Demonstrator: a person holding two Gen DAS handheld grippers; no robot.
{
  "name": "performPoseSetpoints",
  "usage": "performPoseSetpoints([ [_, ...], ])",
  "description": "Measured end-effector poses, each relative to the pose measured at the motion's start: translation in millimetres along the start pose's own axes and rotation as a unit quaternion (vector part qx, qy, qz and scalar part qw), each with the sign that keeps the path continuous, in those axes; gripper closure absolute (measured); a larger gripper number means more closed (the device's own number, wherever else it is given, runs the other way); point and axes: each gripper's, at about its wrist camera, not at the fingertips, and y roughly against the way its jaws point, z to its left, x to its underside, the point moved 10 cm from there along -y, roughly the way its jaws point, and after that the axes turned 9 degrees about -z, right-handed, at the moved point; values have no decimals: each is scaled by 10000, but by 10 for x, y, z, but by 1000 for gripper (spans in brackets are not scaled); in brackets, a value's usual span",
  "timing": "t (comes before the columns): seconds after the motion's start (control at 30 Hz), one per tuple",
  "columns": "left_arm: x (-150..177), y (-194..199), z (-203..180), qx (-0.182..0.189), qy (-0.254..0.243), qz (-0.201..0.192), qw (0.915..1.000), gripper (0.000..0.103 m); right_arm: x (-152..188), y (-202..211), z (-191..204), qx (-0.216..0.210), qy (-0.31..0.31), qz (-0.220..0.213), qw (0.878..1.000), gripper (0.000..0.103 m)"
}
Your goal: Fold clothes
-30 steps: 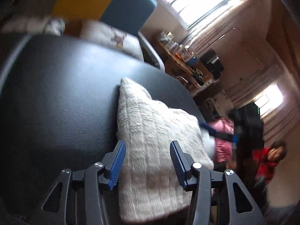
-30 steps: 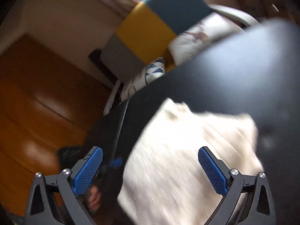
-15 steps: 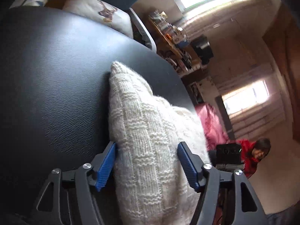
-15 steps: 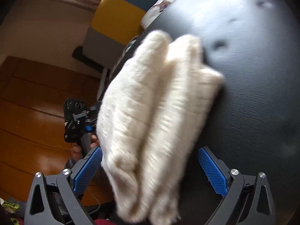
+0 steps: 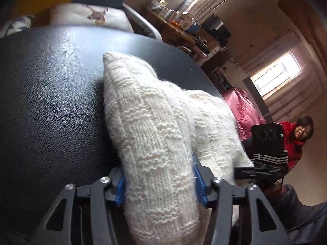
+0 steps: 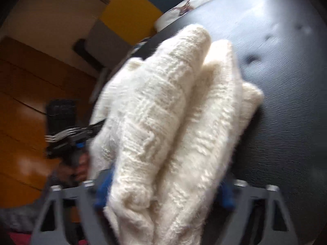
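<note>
Where jaws stood wide 0.5 s ago, folded cream knitted sweater [image 5: 155,134] now clamped by left gripper [image 5: 159,185] and right gripper [image 6: 163,194] at 6 o'clock; fold judged complete, lift off black leather-textured tabletop [image 5: 51,106] pending.

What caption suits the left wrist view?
Left gripper clamps a folded cream knit sweater on a black leather surface.
</note>
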Motion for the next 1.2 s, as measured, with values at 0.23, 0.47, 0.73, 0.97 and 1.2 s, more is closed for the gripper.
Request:
performPoseSetpoints([
  [0.23, 46, 89, -301, 475, 207, -313, 9982, 56, 95, 328, -24, -17, 58, -433, 9990, 49],
  [0.47, -259, -178, -1005, 1002, -279, -263, 9942, 56, -34, 961, -221, 31, 57, -1004, 9949, 50],
  [0.73, -823, -901, -1852, 1282, -880, -35, 9878, 56, -550, 1809, -733, 607, 46, -1853, 9808, 50],
  [0.97, -1068, -1906, -2181, 928, -1209, 483, 9871, 55, -776, 2102, -1649, 1524, -344, -1961, 9681, 50],
  [1.2, -777, -2491, -1727, 239, -768, 796, 9936, 42, -491, 1957, -2218, 1495, -844, -2104, 9624, 45],
])
